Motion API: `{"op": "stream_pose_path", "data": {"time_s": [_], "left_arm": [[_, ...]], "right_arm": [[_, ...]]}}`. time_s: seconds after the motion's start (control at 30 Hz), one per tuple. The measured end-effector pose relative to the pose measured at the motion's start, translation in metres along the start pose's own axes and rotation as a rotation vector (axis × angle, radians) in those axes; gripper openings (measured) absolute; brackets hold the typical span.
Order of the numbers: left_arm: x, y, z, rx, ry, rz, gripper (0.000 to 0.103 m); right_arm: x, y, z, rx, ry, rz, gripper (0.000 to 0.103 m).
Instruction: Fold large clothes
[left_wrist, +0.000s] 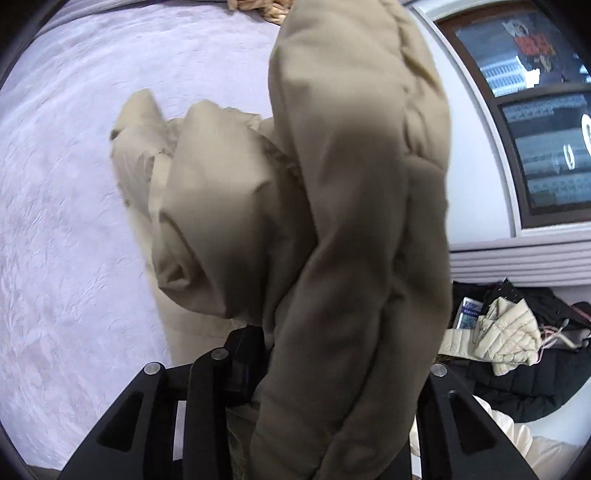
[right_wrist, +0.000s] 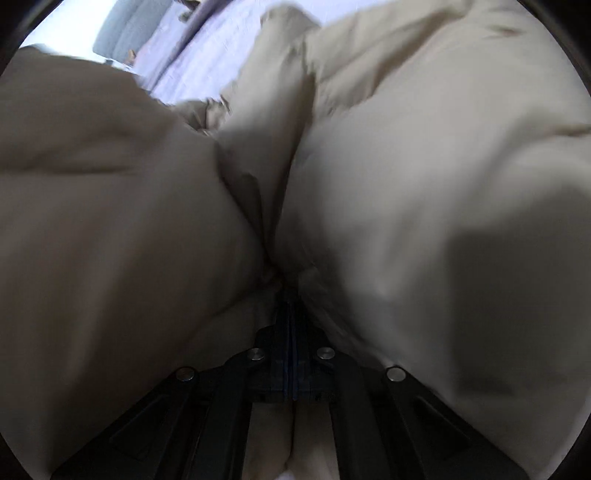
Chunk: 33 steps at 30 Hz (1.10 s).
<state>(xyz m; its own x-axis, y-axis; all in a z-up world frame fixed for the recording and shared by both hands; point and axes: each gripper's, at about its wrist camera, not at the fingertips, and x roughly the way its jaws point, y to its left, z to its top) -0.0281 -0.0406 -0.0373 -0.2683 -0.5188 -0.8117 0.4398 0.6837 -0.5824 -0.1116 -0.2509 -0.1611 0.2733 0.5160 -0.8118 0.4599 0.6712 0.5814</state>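
Beige padded jacket (left_wrist: 351, 221) hangs lifted over lavender bedspread (left_wrist: 74, 184); left gripper (left_wrist: 317, 354) clamps a thick fold, right gripper (right_wrist: 290, 295) pinched tight on fabric; mid-lift step; next, probably lay flat and spread.

**Surroundings, non-task items**

Pale lilac textured bedspread (left_wrist: 66, 206), spread flat. Woven straw basket (left_wrist: 255, 9) at its far edge. White-framed dark window (left_wrist: 532, 110). Heap of black and cream quilted garments (left_wrist: 517, 343) below the window. Grey upholstered cushion (right_wrist: 129, 29), blurred.

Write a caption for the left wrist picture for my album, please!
Left tool lifts a puffy beige coat above the lilac bedspread, other jackets piled nearby.
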Motion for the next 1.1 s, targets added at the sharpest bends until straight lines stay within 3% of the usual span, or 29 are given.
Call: {"op": "stream_pose_path", "data": {"time_s": [0.1, 0.2, 0.3, 0.33, 0.37, 0.43, 0.47, 0.5, 0.67, 0.77, 0.87, 0.9, 0.93, 0.97, 1.03, 1.1], "left_arm": [[0.022, -0.024, 0.017, 0.024, 0.034, -0.086, 0.075], [0.057, -0.044, 0.032, 0.051, 0.085, -0.194, 0.077], [0.099, -0.049, 0.030, 0.010, 0.153, -0.340, 0.077], [0.106, -0.044, 0.029, -0.008, 0.169, -0.353, 0.077], [0.120, -0.044, 0.031, -0.011, 0.178, -0.326, 0.077], [0.134, -0.044, 0.036, 0.018, 0.177, -0.250, 0.077], [0.140, -0.048, 0.036, 0.045, 0.173, -0.218, 0.077], [0.139, -0.046, 0.038, 0.064, 0.166, -0.200, 0.077], [0.144, -0.070, 0.043, 0.156, 0.148, -0.119, 0.077], [0.144, -0.073, 0.046, 0.176, 0.140, -0.091, 0.077], [0.111, -0.077, 0.044, 0.225, 0.034, -0.069, 0.077], [0.097, -0.081, 0.043, 0.250, -0.021, -0.058, 0.077], [0.075, -0.079, 0.042, 0.280, -0.093, -0.031, 0.077], [0.057, -0.074, 0.039, 0.289, -0.157, 0.009, 0.077], [0.027, -0.060, 0.035, 0.296, -0.283, 0.111, 0.077], [0.009, -0.030, 0.036, 0.249, -0.353, 0.204, 0.077]], "right_arm": [[-0.044, -0.021, -0.013, 0.025, -0.055, 0.043, 0.003], [-0.083, -0.051, -0.033, 0.088, -0.118, 0.058, 0.003], [-0.111, -0.080, -0.058, 0.164, -0.173, 0.045, 0.004], [-0.121, -0.088, -0.068, 0.189, -0.193, 0.040, 0.004], [-0.129, -0.093, -0.076, 0.205, -0.207, 0.031, 0.006], [-0.147, -0.100, -0.094, 0.224, -0.238, 0.009, 0.041], [-0.157, -0.101, -0.103, 0.227, -0.257, 0.013, 0.072], [-0.168, -0.100, -0.113, 0.224, -0.281, 0.028, 0.078], [-0.195, -0.071, -0.135, 0.139, -0.322, 0.213, 0.080], [-0.179, -0.043, -0.128, 0.081, -0.283, 0.238, 0.081], [-0.157, -0.034, -0.112, 0.081, -0.249, 0.108, 0.077], [-0.152, -0.033, -0.107, 0.085, -0.253, 0.046, 0.049], [-0.147, -0.032, -0.103, 0.077, -0.257, 0.013, 0.028], [-0.143, -0.030, -0.099, 0.066, -0.250, -0.027, 0.017], [-0.144, -0.021, -0.097, 0.014, -0.275, -0.118, 0.015], [-0.149, -0.009, -0.092, -0.058, -0.298, -0.189, 0.013]]}}
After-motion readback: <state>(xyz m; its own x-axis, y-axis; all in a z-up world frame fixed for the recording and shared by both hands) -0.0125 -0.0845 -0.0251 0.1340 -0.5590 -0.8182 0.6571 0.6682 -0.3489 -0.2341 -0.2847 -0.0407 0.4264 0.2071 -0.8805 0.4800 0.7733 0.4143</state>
